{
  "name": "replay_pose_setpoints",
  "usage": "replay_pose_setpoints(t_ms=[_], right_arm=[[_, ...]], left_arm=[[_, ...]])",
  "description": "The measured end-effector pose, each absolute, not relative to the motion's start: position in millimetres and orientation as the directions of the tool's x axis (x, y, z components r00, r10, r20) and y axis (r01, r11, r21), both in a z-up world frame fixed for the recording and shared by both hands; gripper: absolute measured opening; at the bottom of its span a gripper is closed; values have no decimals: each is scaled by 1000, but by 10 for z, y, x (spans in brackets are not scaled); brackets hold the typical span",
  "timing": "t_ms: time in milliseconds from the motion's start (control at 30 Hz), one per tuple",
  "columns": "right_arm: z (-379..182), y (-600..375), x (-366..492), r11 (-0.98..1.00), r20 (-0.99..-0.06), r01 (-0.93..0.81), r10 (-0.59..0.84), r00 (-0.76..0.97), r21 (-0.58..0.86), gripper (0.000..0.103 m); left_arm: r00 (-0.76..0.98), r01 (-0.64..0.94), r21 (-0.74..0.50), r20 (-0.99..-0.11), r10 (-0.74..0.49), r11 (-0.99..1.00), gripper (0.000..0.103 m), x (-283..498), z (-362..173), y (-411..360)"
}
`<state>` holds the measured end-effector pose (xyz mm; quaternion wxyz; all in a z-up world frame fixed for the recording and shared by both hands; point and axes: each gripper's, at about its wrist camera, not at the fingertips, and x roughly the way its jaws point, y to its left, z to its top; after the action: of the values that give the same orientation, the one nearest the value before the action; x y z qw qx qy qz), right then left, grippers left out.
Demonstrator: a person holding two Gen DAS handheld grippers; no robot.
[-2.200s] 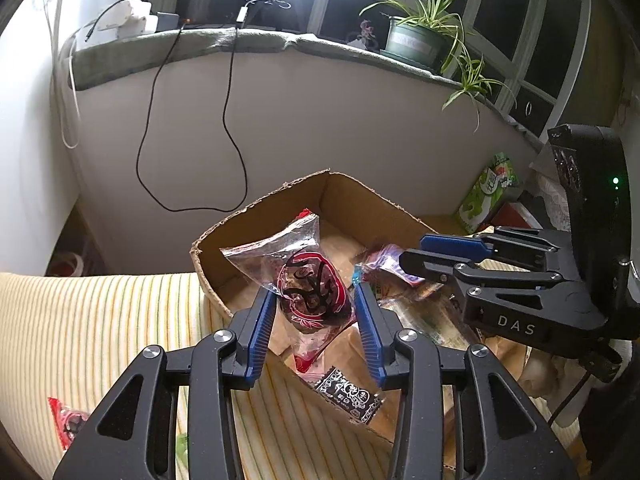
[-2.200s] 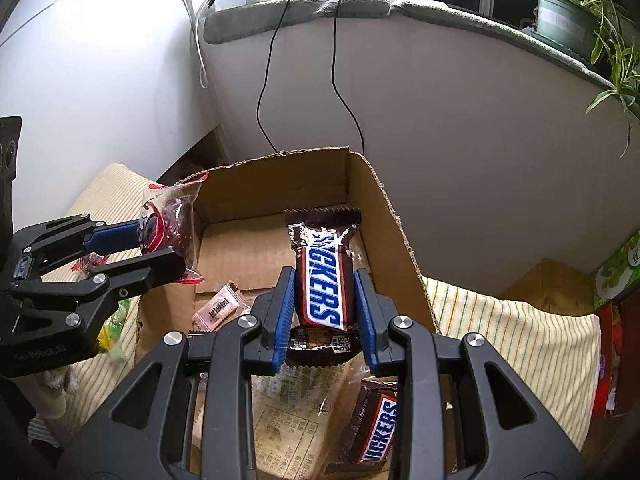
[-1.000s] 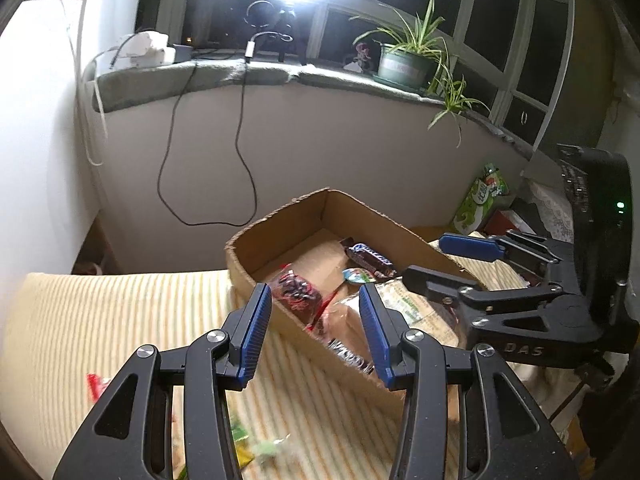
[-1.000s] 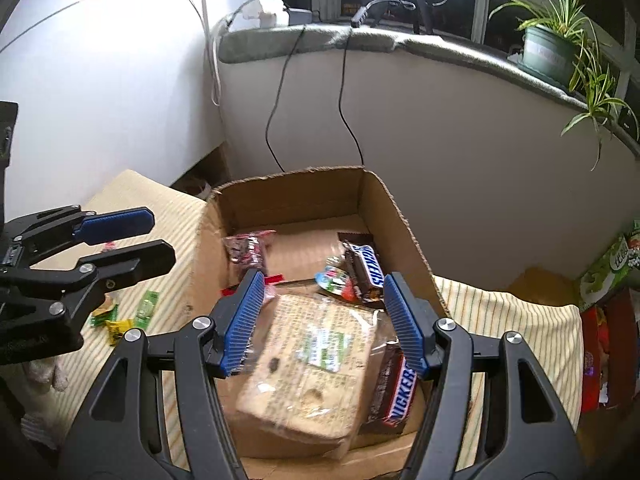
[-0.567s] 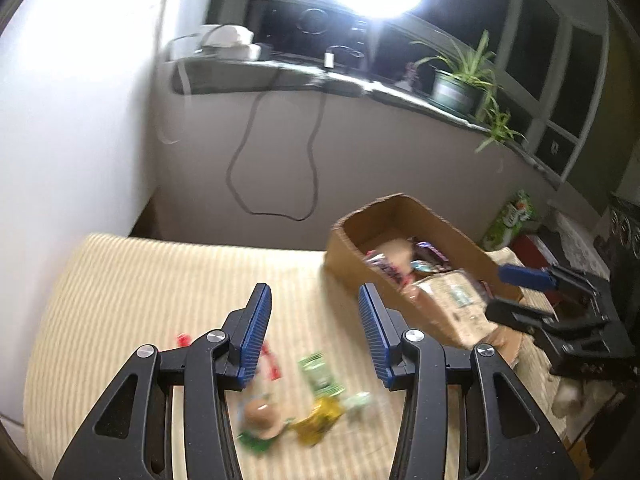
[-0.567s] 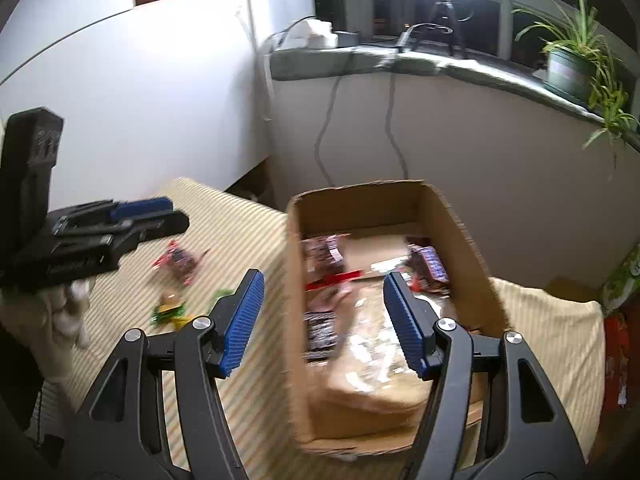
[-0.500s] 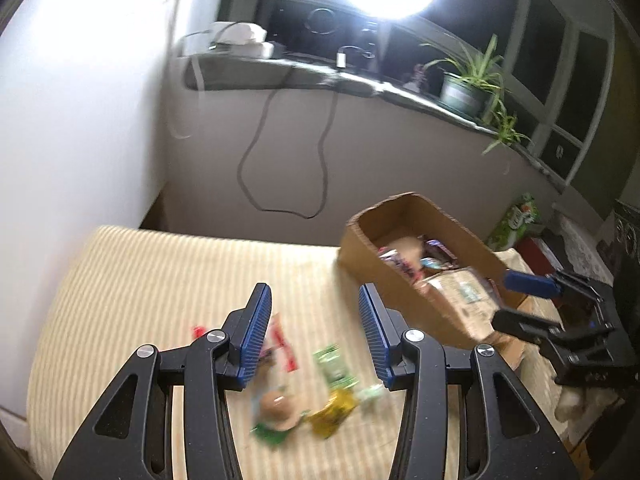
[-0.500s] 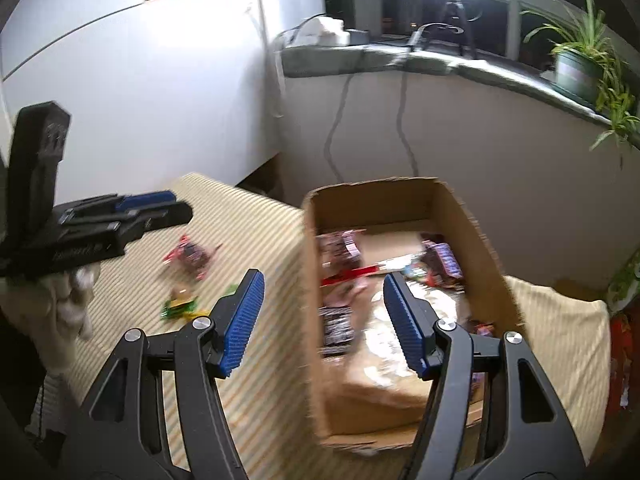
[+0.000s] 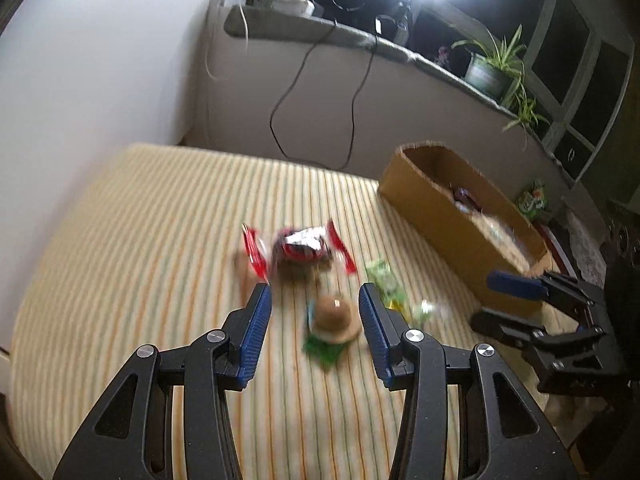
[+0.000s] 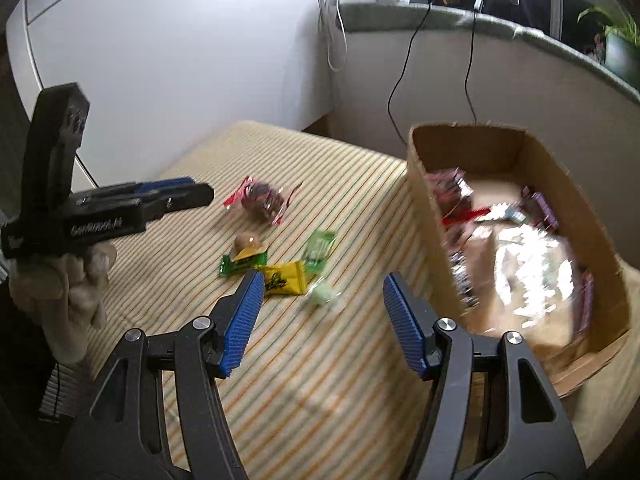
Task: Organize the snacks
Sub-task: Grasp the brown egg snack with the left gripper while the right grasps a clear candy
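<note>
Both my claws are spread wide and carry nothing. Left claw [image 9: 315, 322] hangs over the striped tabletop [image 9: 140, 240], with a small cluster of snacks ahead of its fingertips. A round brown snack on a green wrapper [image 9: 334, 320] sits between the blue pads; view is blurred, so I cannot tell whether the pads touch it. Just beyond the pads lies a clear bag with red ends [image 9: 300, 246], and a green packet [image 9: 382, 278] lies beside the right pad. Right claw [image 10: 322, 320] also hovers above the tabletop, pointing between the cluster and the box [image 10: 416, 200]. From it I see a yellow packet [image 10: 286, 282] touching the tip of its left pad in the picture, a pale green candy [image 10: 322, 292] just ahead of the gap, and the brown snack, green packet and red-ended bag farther off to the left. The box stands to the right of the right claw, well right of the left one. It holds several wrapped snacks, including a large clear-wrapped loaf [image 10: 532, 276], blurred.
</note>
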<state>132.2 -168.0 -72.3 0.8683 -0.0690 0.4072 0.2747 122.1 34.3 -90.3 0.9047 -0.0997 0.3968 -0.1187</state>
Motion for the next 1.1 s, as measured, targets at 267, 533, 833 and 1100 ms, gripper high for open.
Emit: replay_pose_setpoints(t_ms=[267,533,833,1100], right_arm=[[-930,-1599,1356,870,-761,-484,378,527,98,57],[-1097,-1496,1425,882,-780,-463,348,520,84,54],[-1255,-1479,1527,887,-797,-451,343,497,101,43],[-1254,-1469,1510,884,-795,-457,342,501,92,21]], left_arm=[[631,148,-300,-705,-324,942,44,1254,-1045,297],[620,148,-286,-719,-314,947,44,1360,-1136,235],[606,158,-248,-740,-293,956,35,1415,-1236,166],[613,169,-226,-738,-282,959,25,1414,-1239,132]])
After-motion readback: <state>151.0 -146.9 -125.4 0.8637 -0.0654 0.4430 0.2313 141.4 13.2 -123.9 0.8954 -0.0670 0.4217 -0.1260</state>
